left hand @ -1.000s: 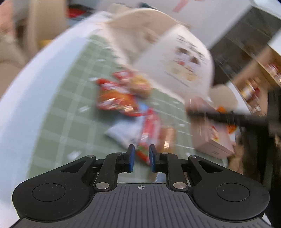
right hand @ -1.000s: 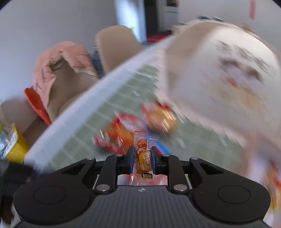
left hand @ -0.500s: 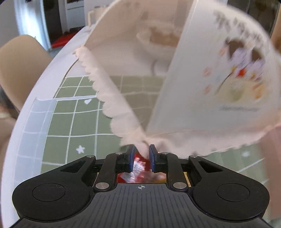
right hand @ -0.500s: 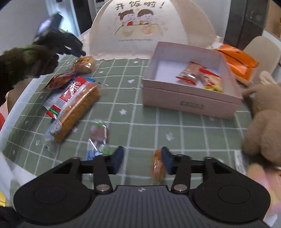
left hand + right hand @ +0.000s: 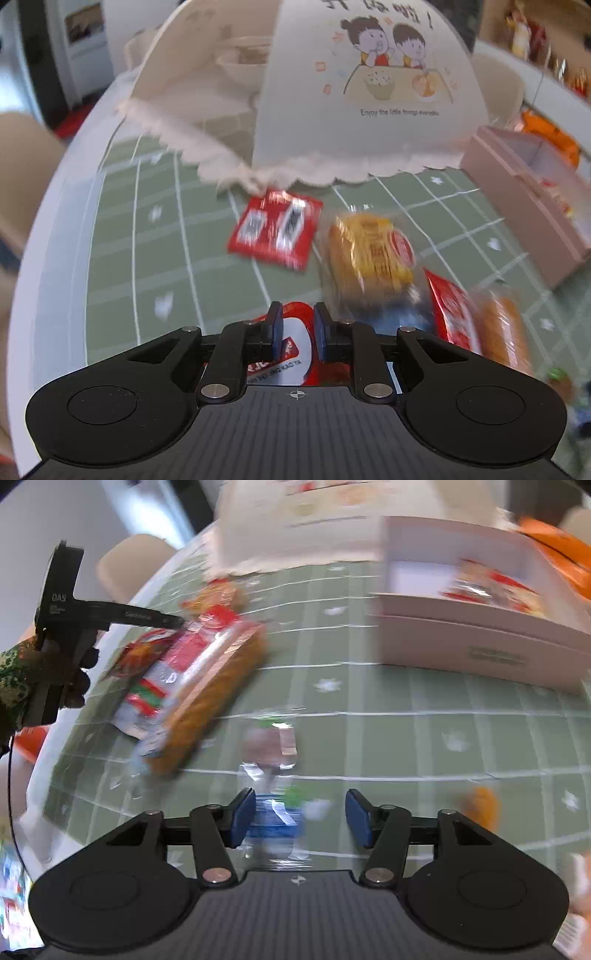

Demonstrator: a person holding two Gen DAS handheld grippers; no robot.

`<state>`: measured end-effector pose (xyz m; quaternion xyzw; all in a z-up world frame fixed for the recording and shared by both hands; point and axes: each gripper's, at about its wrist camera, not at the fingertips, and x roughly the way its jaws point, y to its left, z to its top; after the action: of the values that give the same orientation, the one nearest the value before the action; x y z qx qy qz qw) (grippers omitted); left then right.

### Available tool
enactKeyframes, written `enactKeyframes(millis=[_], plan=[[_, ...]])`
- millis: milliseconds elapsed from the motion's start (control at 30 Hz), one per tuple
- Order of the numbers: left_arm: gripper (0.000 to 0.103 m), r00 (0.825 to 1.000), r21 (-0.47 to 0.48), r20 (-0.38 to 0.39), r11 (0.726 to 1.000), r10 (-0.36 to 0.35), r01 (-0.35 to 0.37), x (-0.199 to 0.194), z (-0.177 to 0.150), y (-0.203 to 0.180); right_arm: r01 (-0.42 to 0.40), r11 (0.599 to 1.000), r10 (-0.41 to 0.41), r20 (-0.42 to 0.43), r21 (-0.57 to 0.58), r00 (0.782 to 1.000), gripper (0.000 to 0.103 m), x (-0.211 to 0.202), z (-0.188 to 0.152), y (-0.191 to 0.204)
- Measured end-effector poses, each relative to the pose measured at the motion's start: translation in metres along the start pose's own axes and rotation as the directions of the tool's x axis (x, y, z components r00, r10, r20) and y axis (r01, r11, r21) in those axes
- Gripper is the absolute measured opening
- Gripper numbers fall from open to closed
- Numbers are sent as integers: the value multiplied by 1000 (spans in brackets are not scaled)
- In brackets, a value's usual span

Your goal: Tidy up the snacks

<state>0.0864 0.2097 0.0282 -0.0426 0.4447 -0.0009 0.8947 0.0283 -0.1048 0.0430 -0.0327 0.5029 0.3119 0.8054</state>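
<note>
A round table w/ a green grid-pattern cloth (image 5: 122,236) fills both views; a white mesh food cover (image 5: 369,92) w/ cartoon print stands at top centre of the left wrist view, chairs blurred behind. Both views are motion-smeared, so fine detail is lost.

Loose snacks are spread lower centre to lower right in the left view: a flat red packet (image 5: 275,230) centre, a yellow wrapped cake (image 5: 369,254) just right of it, a long orange-brown roll (image 5: 502,332) at lower right. The pink box (image 5: 480,627), upper right of the right wrist view, already holds a few packets, prob. the collecting place, hence open-topped and within reach.

The left gripper (image 5: 297,334) is seen w/ blue pads drawn close together, only a narrow slit left; a red-and-white packet (image 5: 291,343) shows in that slit, but whether it is pinched or merely lies below cannot be told.

The right gripper (image 5: 300,819) has its fingers spread apart, having just been opening, now slightly narrower. A small clear-and-blue wrapped snack (image 5: 275,775) lies on the cloth between and ahead of them, not pressed. Judged: it's lined up as the next pick. A small orange piece (image 5: 478,808) lies at lower right, apart from the fingers.
</note>
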Motion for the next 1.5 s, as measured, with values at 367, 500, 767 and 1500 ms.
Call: enactKeyframes(millis=[367, 500, 767, 1500], plan=[[22, 987, -406, 118, 902, -107, 147, -105, -73, 17, 109, 960, -38, 267, -257, 963, 87, 9, 115, 97], [22, 977, -504, 167, 840, -132, 200, -130, -110, 2, 10, 1000, -6, 136, -23, 991, 90, 80, 209, 96], [22, 983, -612, 174, 777, -53, 150, -179, -169, -2, 189, 973, -180, -81, 134, 980, 85, 197, 261, 122], [22, 950, -205, 54, 927, -309, 313, -132, -87, -96, 18, 988, 14, 207, -153, 978, 47, -71, 130, 44]])
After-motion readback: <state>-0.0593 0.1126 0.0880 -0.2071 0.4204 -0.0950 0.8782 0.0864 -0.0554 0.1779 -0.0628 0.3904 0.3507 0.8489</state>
